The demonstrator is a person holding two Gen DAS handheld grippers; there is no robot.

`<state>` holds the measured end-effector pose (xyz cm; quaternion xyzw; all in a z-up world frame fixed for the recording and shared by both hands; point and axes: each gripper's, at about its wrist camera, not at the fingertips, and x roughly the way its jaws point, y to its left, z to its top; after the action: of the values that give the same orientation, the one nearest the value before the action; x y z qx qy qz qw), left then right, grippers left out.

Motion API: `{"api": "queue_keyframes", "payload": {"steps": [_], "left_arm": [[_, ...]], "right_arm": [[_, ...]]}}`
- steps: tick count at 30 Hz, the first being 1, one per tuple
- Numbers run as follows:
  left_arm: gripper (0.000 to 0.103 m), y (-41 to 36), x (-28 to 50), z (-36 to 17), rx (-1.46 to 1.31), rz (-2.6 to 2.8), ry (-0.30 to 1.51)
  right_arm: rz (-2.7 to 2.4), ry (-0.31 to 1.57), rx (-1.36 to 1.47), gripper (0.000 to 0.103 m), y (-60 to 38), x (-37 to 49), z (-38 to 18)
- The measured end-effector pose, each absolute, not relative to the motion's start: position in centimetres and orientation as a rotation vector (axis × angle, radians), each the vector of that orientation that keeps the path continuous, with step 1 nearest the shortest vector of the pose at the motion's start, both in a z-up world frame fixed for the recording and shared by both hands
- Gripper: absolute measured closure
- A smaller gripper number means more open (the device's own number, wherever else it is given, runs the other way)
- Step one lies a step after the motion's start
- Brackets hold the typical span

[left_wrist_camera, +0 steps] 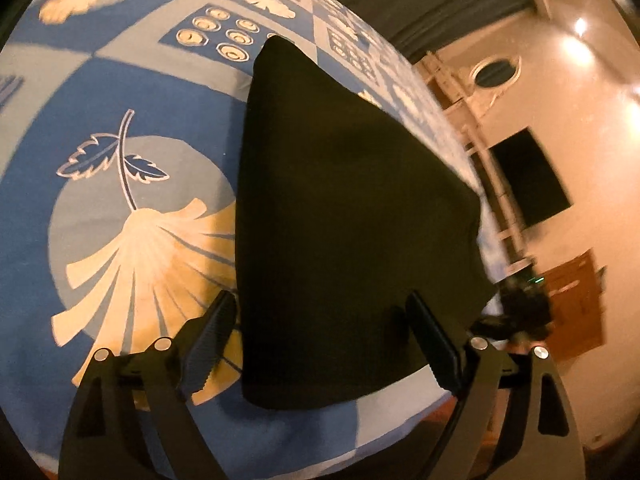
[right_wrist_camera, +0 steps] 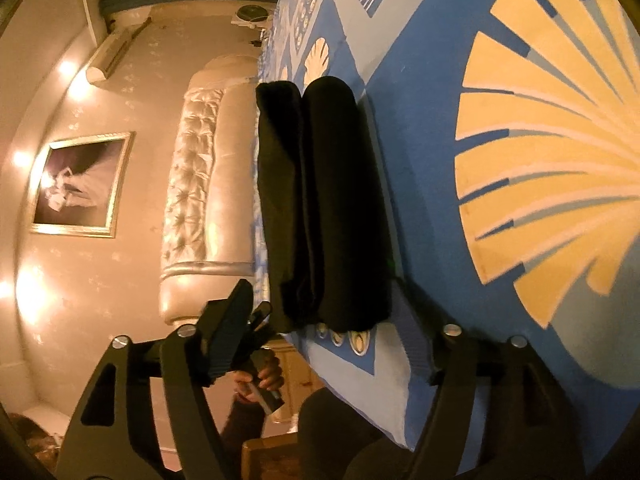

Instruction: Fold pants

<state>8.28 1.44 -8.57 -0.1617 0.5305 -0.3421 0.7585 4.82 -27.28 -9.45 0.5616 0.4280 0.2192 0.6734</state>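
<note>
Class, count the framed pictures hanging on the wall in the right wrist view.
1: a gold-framed picture on the wall at the left of the right wrist view, beside the tufted headboard. Others may lie outside the view.

1 folded black pants (left_wrist_camera: 352, 208), 1 patterned bedsheet (left_wrist_camera: 132, 92), 2 grippers, perhaps 1 framed picture (right_wrist_camera: 80, 184)

Black folded pants (left_wrist_camera: 340, 208) on a bed sheet (left_wrist_camera: 168, 92) checked in blue and pale grey-blue, printed with cream shells and outlined leaves, beside what looks like a pearly tufted headboard (right_wrist_camera: 200, 184).
</note>
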Motion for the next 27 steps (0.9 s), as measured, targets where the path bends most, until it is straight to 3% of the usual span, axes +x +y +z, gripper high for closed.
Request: {"api": "queue_keyframes", "payload": {"steps": [9,18,27], "left_arm": [[0.017,0.8,6.3,-8.1,-0.29,-0.547,1.15],[0.017,0.9,3.6,-6.4,-0.22,-0.366,1.166],[0.017,0.3,-2.6,-2.7,0.046,-0.291,0.952]], "right_arm": [[0.334,1.0,1.156,0.026,-26.0,2.5,-8.4],[0.202,1.067,0.858,0.014,-21.8,1.2,-6.0],[0.048,1.068,0.492,0.013,-17.4,0.2,-2.8]]}}
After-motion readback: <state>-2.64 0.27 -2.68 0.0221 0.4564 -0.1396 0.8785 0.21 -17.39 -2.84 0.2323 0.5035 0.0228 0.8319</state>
